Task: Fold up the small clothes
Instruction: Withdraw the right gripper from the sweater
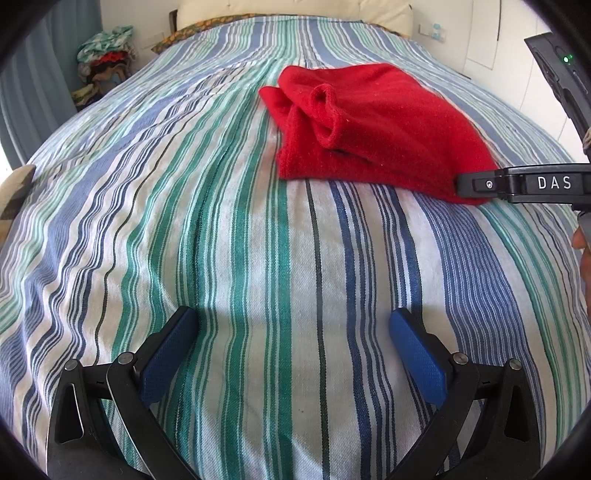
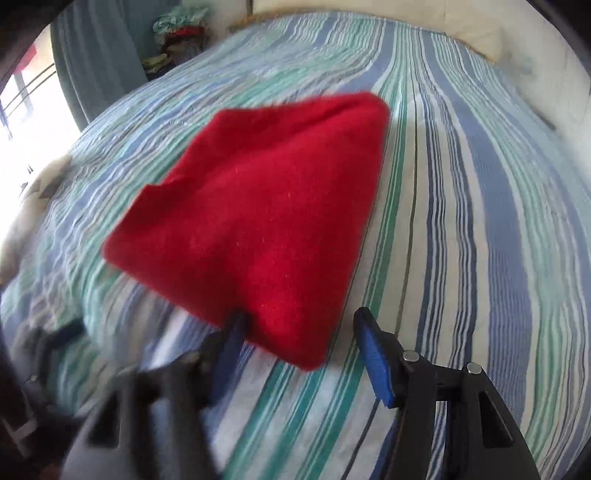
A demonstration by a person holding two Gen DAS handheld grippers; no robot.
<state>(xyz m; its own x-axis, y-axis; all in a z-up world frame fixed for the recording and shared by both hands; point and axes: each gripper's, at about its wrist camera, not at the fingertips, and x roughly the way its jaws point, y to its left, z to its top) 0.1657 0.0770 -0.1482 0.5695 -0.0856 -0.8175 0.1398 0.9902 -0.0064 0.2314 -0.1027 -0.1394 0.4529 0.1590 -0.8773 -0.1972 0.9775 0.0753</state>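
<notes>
A folded red knit garment (image 1: 373, 125) lies on the striped bedspread (image 1: 221, 221), with a sleeve cuff bunched on its left side. My left gripper (image 1: 293, 325) is open and empty, low over the bedspread well in front of the garment. In the right wrist view the garment (image 2: 266, 221) fills the middle. My right gripper (image 2: 299, 328) is open, its jaws on either side of the garment's near corner, the left finger (image 2: 232, 339) at the cloth's edge. The right gripper (image 1: 476, 184) also shows in the left wrist view at the garment's right corner.
A pile of clothes (image 1: 107, 55) sits beyond the bed's far left corner. Cream pillows (image 1: 295, 9) lie at the head of the bed. A curtain (image 2: 96, 55) and a bright window (image 2: 26, 103) are on the left. The right wrist view is motion-blurred.
</notes>
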